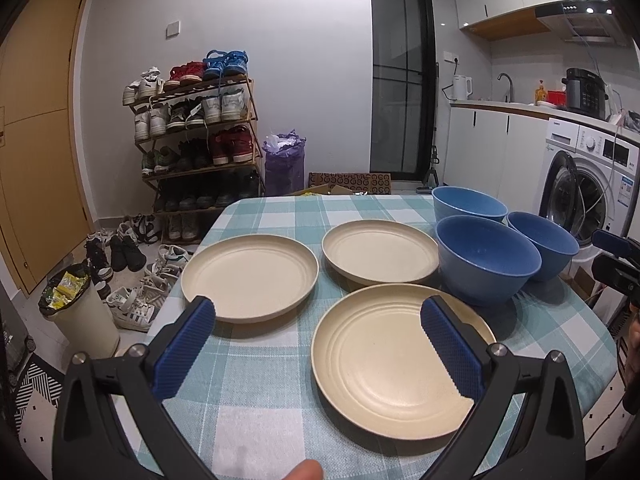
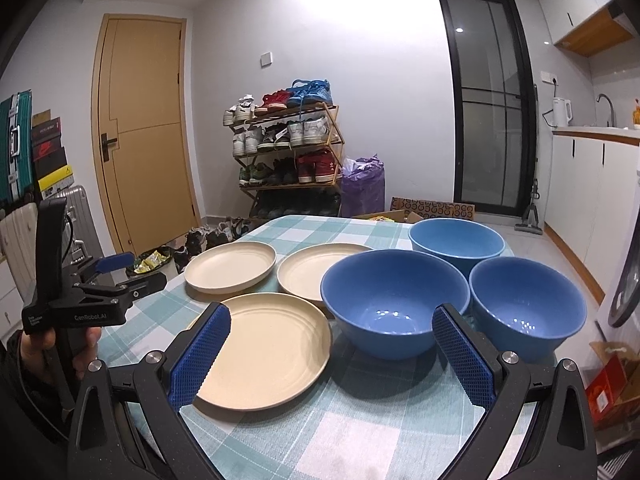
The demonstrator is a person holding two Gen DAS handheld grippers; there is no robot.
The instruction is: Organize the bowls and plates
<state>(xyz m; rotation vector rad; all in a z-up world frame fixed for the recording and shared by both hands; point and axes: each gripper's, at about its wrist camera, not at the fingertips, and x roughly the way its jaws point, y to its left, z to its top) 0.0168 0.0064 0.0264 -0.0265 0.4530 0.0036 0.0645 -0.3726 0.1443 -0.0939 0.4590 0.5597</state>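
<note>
Left wrist view: the left tongs [image 1: 318, 308] stand wide apart and hold nothing, raised over the near part of the surface [image 1: 256, 392], which is covered in a teal-and-white check cloth. Between and beyond the blue pads lie three cream plates, each flat and separate. The nearest plate [image 1: 384, 364] sits partly behind the right-hand pad; the left plate [image 1: 250, 276] lies near the surface's left edge, with the floor and scattered shoes [image 1: 132, 280] below it; the far plate [image 1: 380, 250] lies just beside the nearest blue bowl [image 1: 486, 258]. Two more blue bowls stand upright near the right edge: the rear bowl [image 1: 468, 202] and the right bowl [image 1: 542, 242]. Bare cloth stays open along the far edge and in the near left corner. A fingertip [image 1: 306, 472] shows at the bottom.

Right wrist view: the right tongs [image 2: 332, 322] are also spread wide and empty. The nearest plate [image 2: 264, 348] lies by the left pad, the nearest blue bowl [image 2: 394, 308] straight ahead, close to or touching the right bowl [image 2: 528, 304]; the rear bowl [image 2: 458, 240] stands behind them. The left plate [image 2: 230, 266] and far plate [image 2: 310, 272] lie close together further back. Open cloth lies in front, near the pads. The left tongs [image 2: 116, 268] hang off the surface's left edge in a hand [image 2: 60, 350].
</note>
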